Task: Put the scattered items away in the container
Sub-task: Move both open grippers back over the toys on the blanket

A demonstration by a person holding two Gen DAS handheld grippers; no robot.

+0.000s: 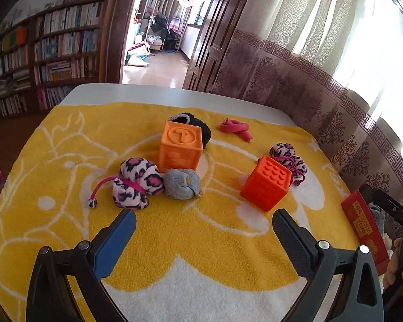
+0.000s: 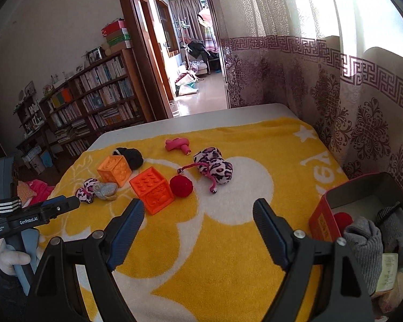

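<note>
Scattered on the yellow towel [image 1: 201, 241] are an orange cube [image 1: 181, 147], a red-orange cube [image 1: 266, 182], a grey sock roll [image 1: 182, 183], two leopard-print sock bundles [image 1: 138, 179] [image 1: 288, 158], a black sock [image 1: 201, 128] and a pink roll [image 1: 235, 128]. My left gripper [image 1: 204, 218] hangs open above the towel, just short of the grey roll and red-orange cube, with nothing between its fingers. My right gripper [image 2: 198, 206] is also open and empty, near a red ball [image 2: 181, 185]. The red tin [image 2: 325, 214] at the right holds grey socks [image 2: 362, 241] and a red ball [image 2: 342, 218].
The towel covers a white table [image 2: 201, 118] whose far edge shows beyond it. A patterned curtain [image 2: 335, 94] hangs close along the right side. Bookshelves [image 2: 94, 102] and an open doorway [image 2: 196, 67] lie beyond. A hand [image 2: 10, 257] grips the left tool's handle at the left.
</note>
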